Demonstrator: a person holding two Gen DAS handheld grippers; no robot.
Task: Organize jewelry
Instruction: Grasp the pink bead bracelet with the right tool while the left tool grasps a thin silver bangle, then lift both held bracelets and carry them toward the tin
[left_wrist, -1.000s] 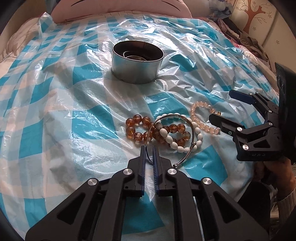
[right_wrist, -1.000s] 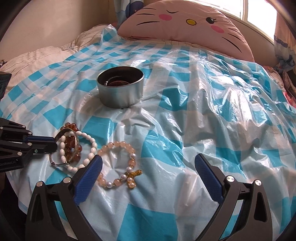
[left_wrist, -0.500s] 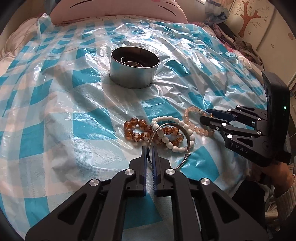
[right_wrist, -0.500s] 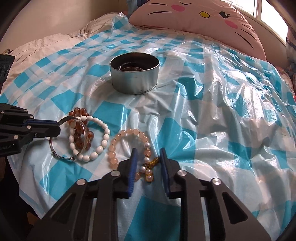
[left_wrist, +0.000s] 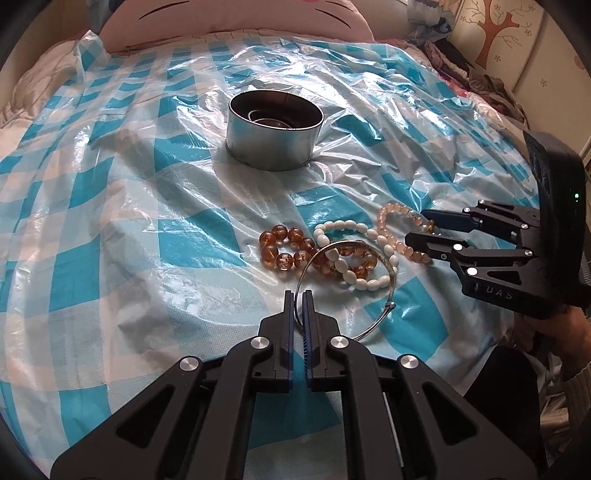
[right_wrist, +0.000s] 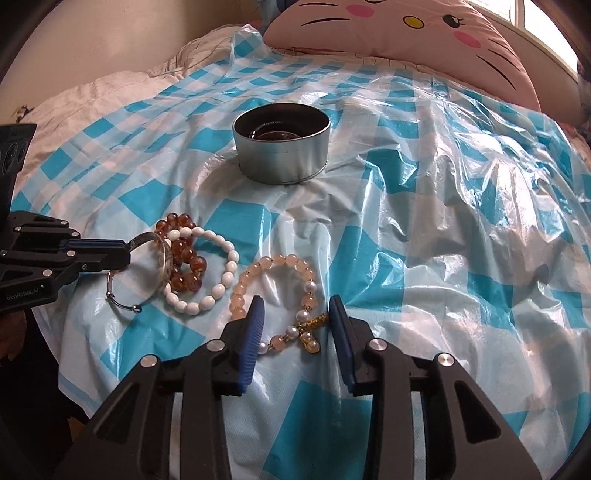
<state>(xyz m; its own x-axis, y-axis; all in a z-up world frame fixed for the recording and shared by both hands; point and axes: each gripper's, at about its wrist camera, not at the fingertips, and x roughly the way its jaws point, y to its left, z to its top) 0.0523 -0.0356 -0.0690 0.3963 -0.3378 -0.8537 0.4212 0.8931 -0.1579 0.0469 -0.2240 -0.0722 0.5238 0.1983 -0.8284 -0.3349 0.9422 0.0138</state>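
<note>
I judge the job barely begun. The round metal tin (left_wrist: 274, 137) sits well back on the bed's blue-checked plastic sheet (left_wrist: 110, 229), and from either view I see dark rings inside it but cannot tell whether they are jewelry or part of the tin.

Everything else lies out on the sheet in front of me. My left gripper (left_wrist: 298, 297) is clamped tight on the wire of the silver bangle (left_wrist: 384, 314), which I read as lying on the pile rather than lifted, its far arc draped over the amber bead bracelet (left_wrist: 280, 249) and the white bead bracelet (left_wrist: 373, 282). Those two overlap each other and sit near the bangle's hoop, so lifting it may drag them along.

My right gripper (right_wrist: 295, 325) has been closing and then easing open again; its jaws now stand part-way apart, straddling the near side of the pink bead bracelet (right_wrist: 258, 273) with its gold charm (right_wrist: 314, 323) between them. The pads are not pressing on the beads, so that piece is not held.

So as I see it: one piece gripped, one lined up, two untouched, and nothing visibly carried to the tin. Four trips, or two paired ones, remain.
</note>
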